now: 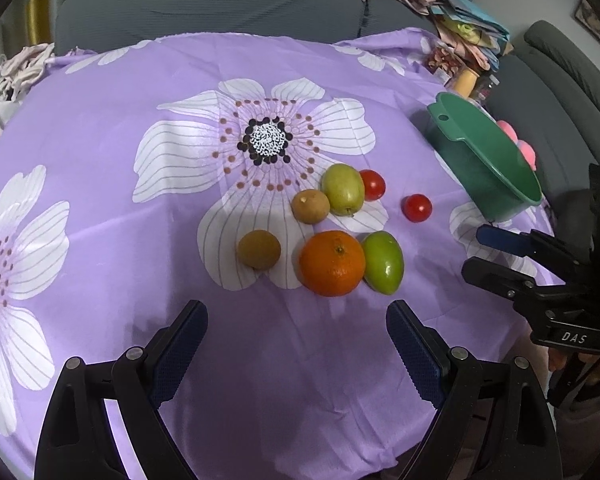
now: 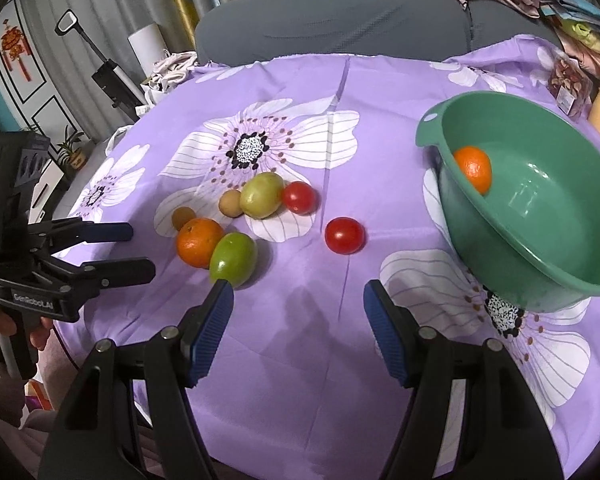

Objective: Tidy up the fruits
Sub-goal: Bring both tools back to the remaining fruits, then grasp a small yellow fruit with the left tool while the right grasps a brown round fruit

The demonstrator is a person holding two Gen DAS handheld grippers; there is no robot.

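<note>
Fruit lies in a loose cluster on the purple flowered cloth: an orange [image 1: 332, 263] [image 2: 199, 242], a green fruit [image 1: 383, 262] [image 2: 233, 260] touching its right side, a yellow-green fruit [image 1: 343, 189] [image 2: 261, 195], two small brown fruits [image 1: 259, 249] [image 1: 310, 206], and two tomatoes [image 1: 373, 185] [image 1: 416, 207] [image 2: 344, 235]. A green basin [image 2: 540, 216] [image 1: 488, 156] stands at the right with one orange [image 2: 473, 169] inside. My left gripper [image 1: 296, 320] hangs open just in front of the orange. My right gripper [image 2: 298, 300] is open and empty, near the green fruit and the lone tomato.
A grey sofa [image 1: 204, 4] runs behind the table, with clothes and papers [image 1: 460, 24] piled at its right end. A packet and a bottle [image 2: 580, 92] sit behind the basin. A person's hand [image 2: 4, 328] grips the left tool's handle.
</note>
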